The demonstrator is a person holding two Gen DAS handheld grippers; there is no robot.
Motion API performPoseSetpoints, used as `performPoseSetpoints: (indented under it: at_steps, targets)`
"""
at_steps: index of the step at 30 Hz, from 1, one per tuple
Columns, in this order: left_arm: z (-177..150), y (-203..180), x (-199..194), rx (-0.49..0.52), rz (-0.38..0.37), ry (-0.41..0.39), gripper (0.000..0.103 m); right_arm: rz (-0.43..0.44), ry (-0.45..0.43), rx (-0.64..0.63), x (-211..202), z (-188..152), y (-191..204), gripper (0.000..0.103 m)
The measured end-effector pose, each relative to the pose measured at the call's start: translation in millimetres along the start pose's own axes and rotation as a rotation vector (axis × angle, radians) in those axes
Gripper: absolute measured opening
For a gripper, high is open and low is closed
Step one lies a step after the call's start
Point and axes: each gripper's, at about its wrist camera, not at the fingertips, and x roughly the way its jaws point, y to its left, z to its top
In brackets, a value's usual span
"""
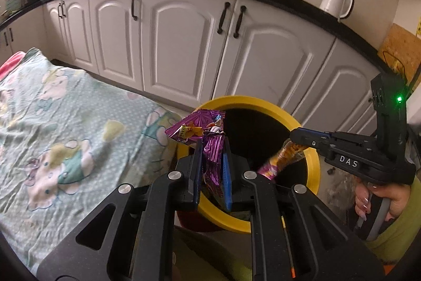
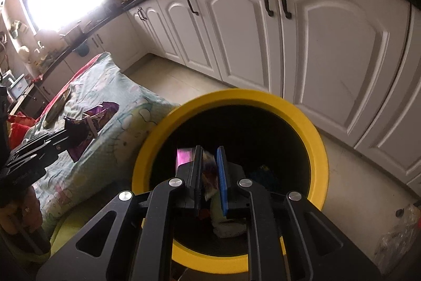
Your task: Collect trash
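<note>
My left gripper (image 1: 213, 149) is shut on a crumpled purple foil wrapper (image 1: 197, 128), held at the near left edge of the yellow-rimmed bin (image 1: 313, 165). The right gripper (image 1: 296, 134) reaches in from the right, shut on a long orange and pink wrapper (image 1: 284, 154) that hangs over the bin's dark opening. In the right wrist view, the right gripper (image 2: 210, 152) sits above the bin (image 2: 236, 96) with the shiny wrapper (image 2: 209, 170) pinched between its pads. The left gripper (image 2: 67, 132) holds its purple wrapper (image 2: 104, 113) over the blanket.
A bed with a pale green cartoon blanket (image 1: 65, 123) adjoins the bin on the left. White cabinets (image 1: 184, 44) under a black counter with a white kettle (image 1: 336, 0) stand behind. Some trash (image 2: 229, 223) lies inside the bin. A clear plastic bag (image 2: 400, 236) lies on the floor at right.
</note>
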Motion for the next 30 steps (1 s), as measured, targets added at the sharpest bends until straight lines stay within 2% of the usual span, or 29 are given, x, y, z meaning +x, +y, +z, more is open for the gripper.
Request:
performPoseSetpoints:
  at_steps: [3,5,6,7,9,11,12,15,16,18,20,23,30]
  targets:
    - [0.5,-2.9,9.1,0.008,-0.001,0.021,0.009,-0.003,0.006,0.016,1.8,-2.5,-6.6,0.012]
    - [1.3,-4.2,12.6,0.006,0.0,0.027,0.019,-0.011,0.001,0.03,0.0,-3.6,-11.3,0.018]
    - [1.7,-3.7,12.7,0.006,0.005,0.027,0.036,-0.014,-0.003,0.034,-1.3,-3.4,-12.9,0.023]
    - [1.9,-2.6,11.9,0.004,0.005,0.025,0.047,-0.021,-0.01,0.04,-3.7,-3.4,-15.0,0.026]
    - [1.2,1.4,8.7,-0.006,-0.003,0.022,0.049,-0.048,-0.036,0.051,-9.9,-1.7,-19.2,0.047]
    - [1.0,6.8,3.5,-0.023,0.004,0.014,0.062,-0.064,-0.072,0.064,-18.2,1.2,-20.5,0.053]
    - [0.7,10.8,-1.0,-0.033,0.008,0.002,0.072,-0.067,-0.084,0.068,-21.3,3.4,-20.8,0.06]
    - [0.4,23.1,-16.0,-0.061,0.042,-0.028,0.086,-0.074,-0.135,0.065,-32.5,11.2,-10.3,0.077]
    - [0.0,28.8,-23.0,-0.073,0.055,-0.041,0.092,-0.069,-0.146,0.057,-35.1,14.1,-4.7,0.079]
    - [-1.2,38.4,-34.0,-0.092,0.077,-0.061,0.092,-0.067,-0.173,0.02,-41.9,21.4,16.2,0.092]
    - [-3.7,51.5,-48.1,-0.114,0.1,-0.083,0.092,-0.046,-0.204,-0.016,-48.9,26.1,37.1,0.096]
    - [-7.3,72.4,-67.8,-0.151,0.141,-0.115,0.092,-0.013,-0.245,-0.082,-59.5,31.3,73.1,0.097]
    - [-18.7,98.3,-111.2,-0.199,0.186,-0.189,0.092,0.049,-0.279,-0.127,-74.9,37.3,114.1,0.097]
